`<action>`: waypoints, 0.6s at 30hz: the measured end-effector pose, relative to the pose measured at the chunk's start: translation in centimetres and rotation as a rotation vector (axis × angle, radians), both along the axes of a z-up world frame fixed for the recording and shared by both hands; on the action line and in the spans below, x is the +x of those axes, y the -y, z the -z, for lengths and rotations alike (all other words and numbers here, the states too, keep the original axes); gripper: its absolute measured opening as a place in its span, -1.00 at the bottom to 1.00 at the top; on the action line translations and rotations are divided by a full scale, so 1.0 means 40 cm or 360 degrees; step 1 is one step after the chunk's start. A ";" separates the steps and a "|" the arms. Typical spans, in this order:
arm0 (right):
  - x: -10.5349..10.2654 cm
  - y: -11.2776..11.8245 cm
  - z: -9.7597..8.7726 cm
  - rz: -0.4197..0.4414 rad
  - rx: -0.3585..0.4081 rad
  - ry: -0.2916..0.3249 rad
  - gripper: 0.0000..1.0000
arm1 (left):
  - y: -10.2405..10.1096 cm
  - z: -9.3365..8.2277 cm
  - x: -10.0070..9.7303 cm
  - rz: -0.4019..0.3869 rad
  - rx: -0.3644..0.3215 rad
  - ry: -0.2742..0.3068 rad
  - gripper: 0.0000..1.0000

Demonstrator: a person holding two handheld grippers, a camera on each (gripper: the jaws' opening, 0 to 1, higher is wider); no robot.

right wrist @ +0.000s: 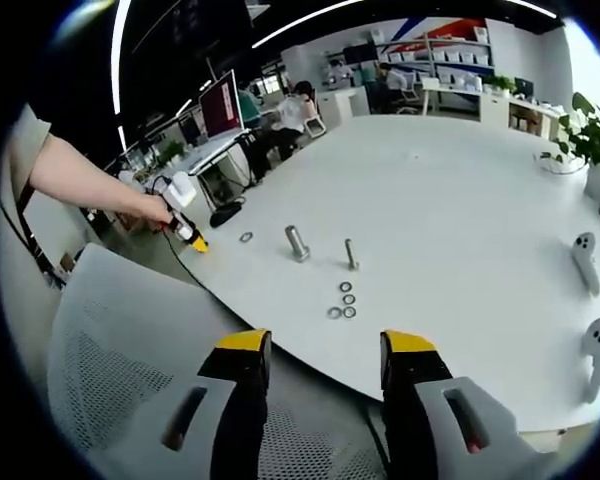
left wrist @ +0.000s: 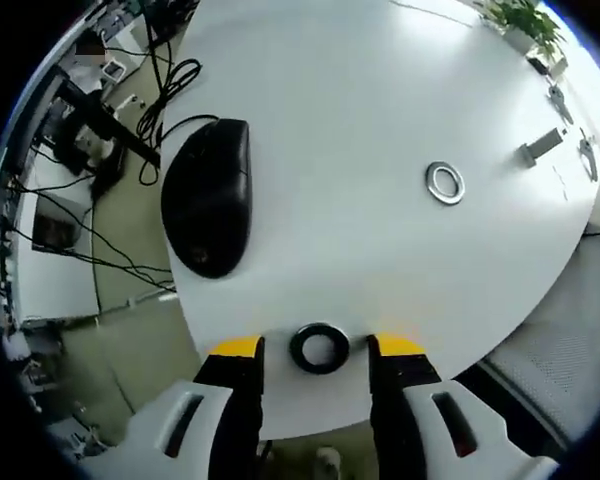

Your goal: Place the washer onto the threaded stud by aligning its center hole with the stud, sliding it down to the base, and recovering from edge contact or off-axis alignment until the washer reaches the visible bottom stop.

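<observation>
A black ring washer (left wrist: 302,349) lies flat on the white table (left wrist: 380,90) near its edge, between the yellow-tipped jaws of my open left gripper (left wrist: 317,346); the jaws stand apart from it. Farther on lie a silver washer (left wrist: 445,183) and a thick grey bolt (left wrist: 540,146). In the right gripper view, a person's hand holds the left gripper (right wrist: 187,230) at the table edge. Beyond it are the silver washer (right wrist: 246,237), the upright thick bolt (right wrist: 297,243) and a thin threaded stud (right wrist: 351,255). My right gripper (right wrist: 325,362) is open and holds nothing, off the table's near edge.
A black computer mouse (left wrist: 208,197) sits left of the black washer. Three small washers (right wrist: 344,301) lie in front of the thin stud. Two white controllers (right wrist: 583,255) rest at the right, with a potted plant (right wrist: 595,140) behind. A mesh chair back (right wrist: 120,350) is below the table edge.
</observation>
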State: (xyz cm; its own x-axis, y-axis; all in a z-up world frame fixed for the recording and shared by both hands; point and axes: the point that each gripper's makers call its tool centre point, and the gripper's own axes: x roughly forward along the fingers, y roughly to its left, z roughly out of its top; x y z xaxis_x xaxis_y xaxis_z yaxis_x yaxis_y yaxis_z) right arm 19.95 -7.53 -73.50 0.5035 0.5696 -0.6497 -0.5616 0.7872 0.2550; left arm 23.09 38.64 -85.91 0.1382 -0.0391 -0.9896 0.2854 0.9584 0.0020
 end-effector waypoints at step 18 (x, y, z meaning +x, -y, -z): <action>0.000 0.000 0.000 0.0003 0.0008 -0.0002 -0.11 | 0.005 -0.015 -0.020 0.0025 0.0007 0.0028 -0.57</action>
State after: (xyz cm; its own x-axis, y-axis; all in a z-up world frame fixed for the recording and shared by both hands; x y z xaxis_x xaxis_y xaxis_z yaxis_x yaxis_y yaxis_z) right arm 19.97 -7.52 -73.50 0.5036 0.5719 -0.6475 -0.5598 0.7869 0.2596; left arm 22.28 38.45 -85.30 0.1549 -0.0368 -0.9872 0.3003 0.9538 0.0116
